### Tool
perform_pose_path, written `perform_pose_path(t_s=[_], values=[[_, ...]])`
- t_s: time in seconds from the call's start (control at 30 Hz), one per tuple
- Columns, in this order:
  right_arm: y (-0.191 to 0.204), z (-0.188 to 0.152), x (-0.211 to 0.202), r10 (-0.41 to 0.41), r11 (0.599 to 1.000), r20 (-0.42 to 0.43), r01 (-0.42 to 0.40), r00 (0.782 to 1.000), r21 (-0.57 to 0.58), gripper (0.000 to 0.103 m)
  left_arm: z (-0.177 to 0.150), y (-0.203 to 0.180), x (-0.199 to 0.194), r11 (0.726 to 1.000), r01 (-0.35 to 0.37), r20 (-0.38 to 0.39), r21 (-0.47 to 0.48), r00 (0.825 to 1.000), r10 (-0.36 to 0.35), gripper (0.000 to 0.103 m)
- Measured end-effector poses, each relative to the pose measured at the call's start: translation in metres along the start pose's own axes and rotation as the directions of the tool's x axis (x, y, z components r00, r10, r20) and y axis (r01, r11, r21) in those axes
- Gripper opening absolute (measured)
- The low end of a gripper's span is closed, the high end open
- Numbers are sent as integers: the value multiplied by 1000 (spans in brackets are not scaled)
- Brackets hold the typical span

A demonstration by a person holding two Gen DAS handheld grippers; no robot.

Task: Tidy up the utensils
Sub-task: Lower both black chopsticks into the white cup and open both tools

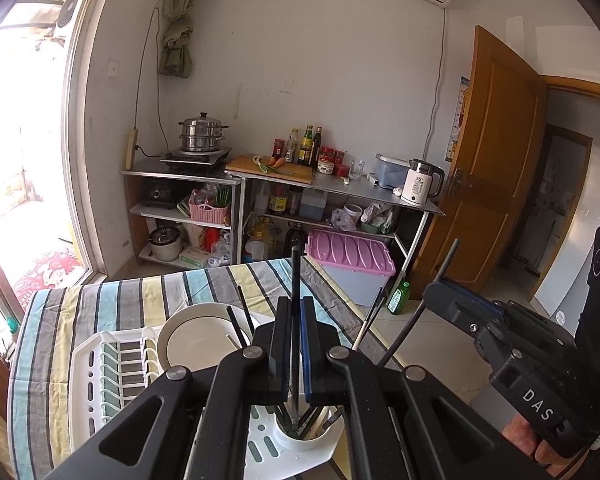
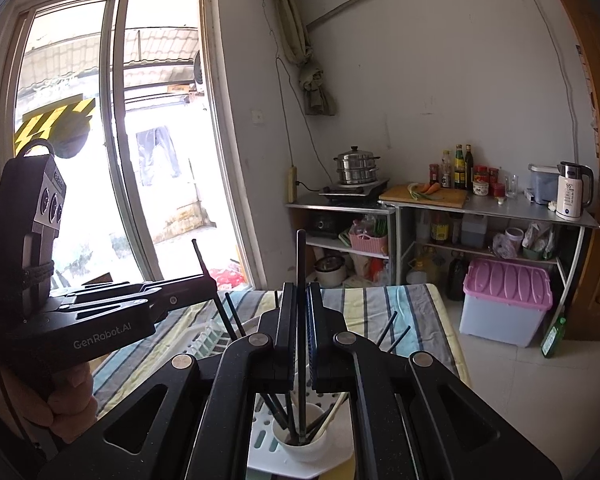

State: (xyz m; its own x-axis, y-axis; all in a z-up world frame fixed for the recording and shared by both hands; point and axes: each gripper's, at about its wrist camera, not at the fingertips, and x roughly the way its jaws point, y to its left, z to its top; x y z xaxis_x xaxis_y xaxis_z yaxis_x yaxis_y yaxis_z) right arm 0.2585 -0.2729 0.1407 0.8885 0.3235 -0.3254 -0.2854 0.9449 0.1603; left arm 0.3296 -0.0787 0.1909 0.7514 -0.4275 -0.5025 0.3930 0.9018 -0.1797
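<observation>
Left gripper (image 1: 296,344) fingers clenched on a dark chopstick (image 1: 295,280), upright at frame centre. Right gripper (image 2: 301,332) fingers likewise gripping its own chopstick (image 2: 301,264). Both tips pointing down toward the white holder cup (image 2: 300,446) at lower centre, on the drying rack (image 1: 96,360) over the striped surface (image 1: 140,292). Probably best: keeping each stick vertical, lowering past those already inside the cup, releasing only once seated.

Chopsticks (image 2: 278,410) stand in a cup (image 2: 300,446) on the rack (image 1: 96,364), plate (image 1: 200,340) behind.
</observation>
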Motion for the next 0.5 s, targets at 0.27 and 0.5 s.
perform_pose_path(t_s=[0.27, 0.5], values=[[-13, -20, 28, -3, 999, -63, 5, 998, 32, 4, -19, 12, 30, 1000, 1, -59, -24, 998, -2, 4], [-25, -36, 40, -11, 998, -108, 17, 994, 52, 4, -34, 21, 49, 999, -16, -100, -40, 995, 12, 4]])
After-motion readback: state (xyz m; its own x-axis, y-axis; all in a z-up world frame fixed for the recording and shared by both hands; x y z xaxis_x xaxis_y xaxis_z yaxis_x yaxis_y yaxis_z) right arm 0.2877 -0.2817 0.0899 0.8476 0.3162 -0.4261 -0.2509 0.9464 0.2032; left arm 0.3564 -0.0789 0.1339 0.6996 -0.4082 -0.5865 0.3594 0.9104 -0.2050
